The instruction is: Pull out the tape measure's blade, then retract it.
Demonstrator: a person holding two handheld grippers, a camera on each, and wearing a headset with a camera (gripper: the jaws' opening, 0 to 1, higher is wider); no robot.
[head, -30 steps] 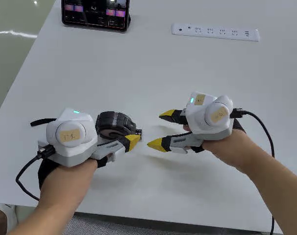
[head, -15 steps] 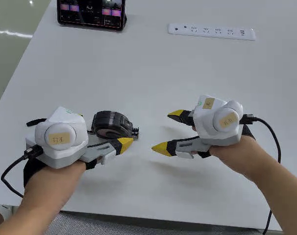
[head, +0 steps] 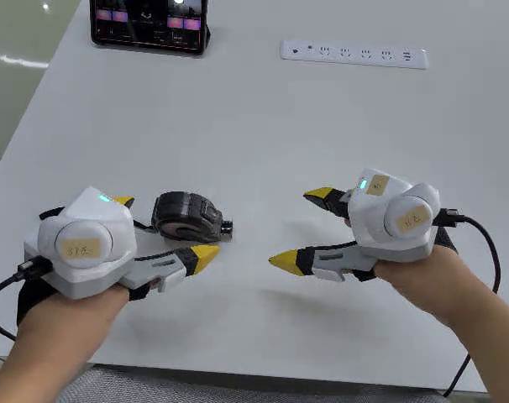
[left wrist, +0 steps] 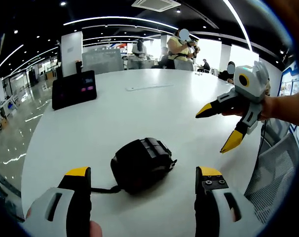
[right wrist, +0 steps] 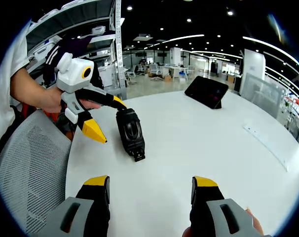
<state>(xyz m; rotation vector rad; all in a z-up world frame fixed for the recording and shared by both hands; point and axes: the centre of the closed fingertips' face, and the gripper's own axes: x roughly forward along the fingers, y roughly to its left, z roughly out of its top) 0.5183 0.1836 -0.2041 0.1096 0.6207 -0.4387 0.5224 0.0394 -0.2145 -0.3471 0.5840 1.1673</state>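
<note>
A black tape measure (head: 187,217) lies on the white table (head: 238,126), its blade end pointing right and no blade drawn out. My left gripper (head: 162,228) is open, and the case sits between and just ahead of the yellow tips, untouched. In the left gripper view the tape measure (left wrist: 139,163) rests beyond my own jaws (left wrist: 143,173), trailing a thin black strap. My right gripper (head: 305,227) hovers open to the right of the case, a short gap away, holding nothing. The right gripper view shows the tape measure (right wrist: 130,132) beside the left gripper (right wrist: 108,120).
A dark tablet (head: 149,21) stands at the table's far left. A white power strip (head: 353,54) lies at the far right. The table's near edge runs just below both hands. A grey mesh chair (right wrist: 31,168) stands by that edge.
My left gripper has let go of the tape measure and drawn back to the left; the case now lies on the table. The right gripper stays open and has shifted slightly right.
</note>
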